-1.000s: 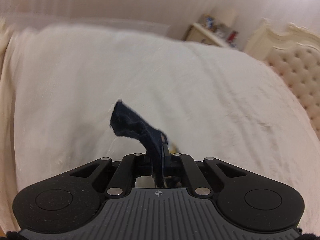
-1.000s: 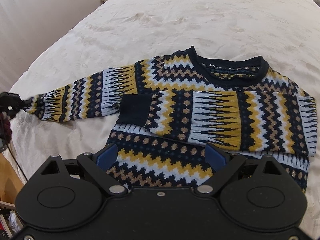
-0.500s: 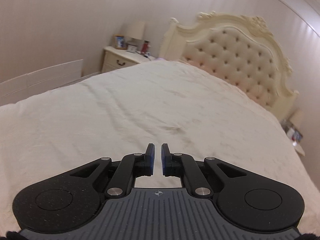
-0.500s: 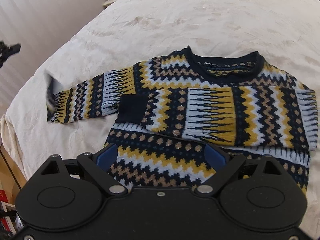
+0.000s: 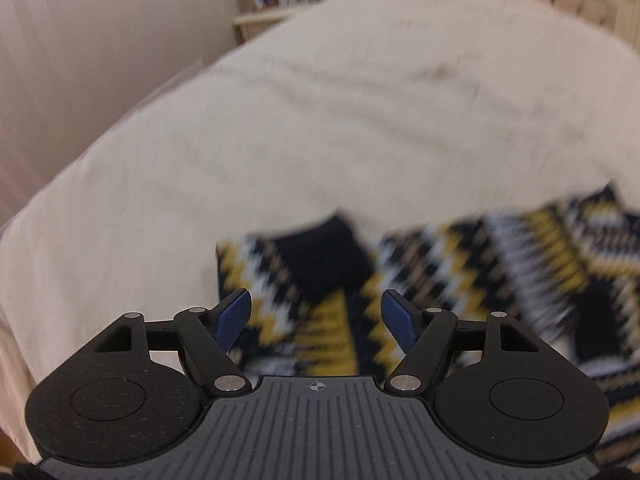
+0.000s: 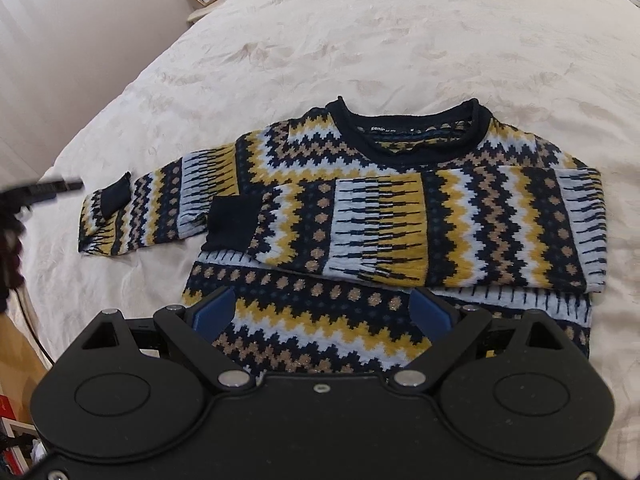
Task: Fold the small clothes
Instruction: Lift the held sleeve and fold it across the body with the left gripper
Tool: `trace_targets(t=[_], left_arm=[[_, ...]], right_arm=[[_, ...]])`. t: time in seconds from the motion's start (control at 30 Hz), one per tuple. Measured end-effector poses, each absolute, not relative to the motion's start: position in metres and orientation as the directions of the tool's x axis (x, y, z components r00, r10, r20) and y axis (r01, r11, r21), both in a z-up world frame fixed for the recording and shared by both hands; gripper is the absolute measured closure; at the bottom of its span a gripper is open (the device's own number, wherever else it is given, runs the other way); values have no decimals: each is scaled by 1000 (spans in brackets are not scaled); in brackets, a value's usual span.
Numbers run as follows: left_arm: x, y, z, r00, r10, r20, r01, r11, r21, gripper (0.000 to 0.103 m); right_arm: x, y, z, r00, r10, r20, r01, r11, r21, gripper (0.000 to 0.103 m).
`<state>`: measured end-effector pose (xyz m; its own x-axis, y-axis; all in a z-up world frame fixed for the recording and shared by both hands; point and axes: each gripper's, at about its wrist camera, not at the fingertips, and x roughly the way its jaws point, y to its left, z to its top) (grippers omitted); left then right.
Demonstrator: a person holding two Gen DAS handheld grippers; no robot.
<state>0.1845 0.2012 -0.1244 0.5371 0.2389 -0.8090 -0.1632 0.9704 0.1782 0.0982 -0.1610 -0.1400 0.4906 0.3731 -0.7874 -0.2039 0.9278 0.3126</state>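
a patterned sweater (image 6: 400, 216) is lying flat on the bed (image 6: 360, 40), one sleeve (image 6: 440, 228) folded across its chest, the other sleeve (image 6: 136, 212) lying out to the side. the left gripper (image 5: 316, 316), jaws just opening and empty, is hovering over that sleeve's cuff (image 5: 320, 256), seemingly to regrip. the right gripper (image 6: 320, 312) is waiting wide open above the hem.

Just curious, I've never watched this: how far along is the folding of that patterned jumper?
Early on. One sleeve already lies folded across the jumper. The other sleeve sticks out sideways, its cuff flipped back. Both tongs, left and right, are open and empty. Left: that sleeve, then the body.
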Motion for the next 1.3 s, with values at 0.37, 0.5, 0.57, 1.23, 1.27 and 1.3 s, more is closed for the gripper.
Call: trace_targets(t=[0.37,0.5,0.57,1.23,1.27,1.3], left_arm=[[191,260,-179,477,324,-817,-240,942,234,33],[199,287,-171,526,218,-822,-289,955,69,58],[201,300,-166,561,153,-814,-311,950,-35,86],[200,151,-24,789,-299,-536,30,891,-453,94],[204,138,-25,788,-323,-524,54,884,-464,94],[205,122,-23,784,-346,-515,81,880,-469,94]], right_arm=[[114,-128,-145,455,358,-815,-201,933,298,8],[118,-116,-146,446,361,-819,-212,932,295,8],[119,-111,-146,441,363,-821,-216,931,295,8],[116,-140,-153,444,400,-802,-199,916,347,8],[115,-145,-153,447,401,-800,-195,916,351,8],[114,-151,-153,450,402,-797,-190,916,354,8]])
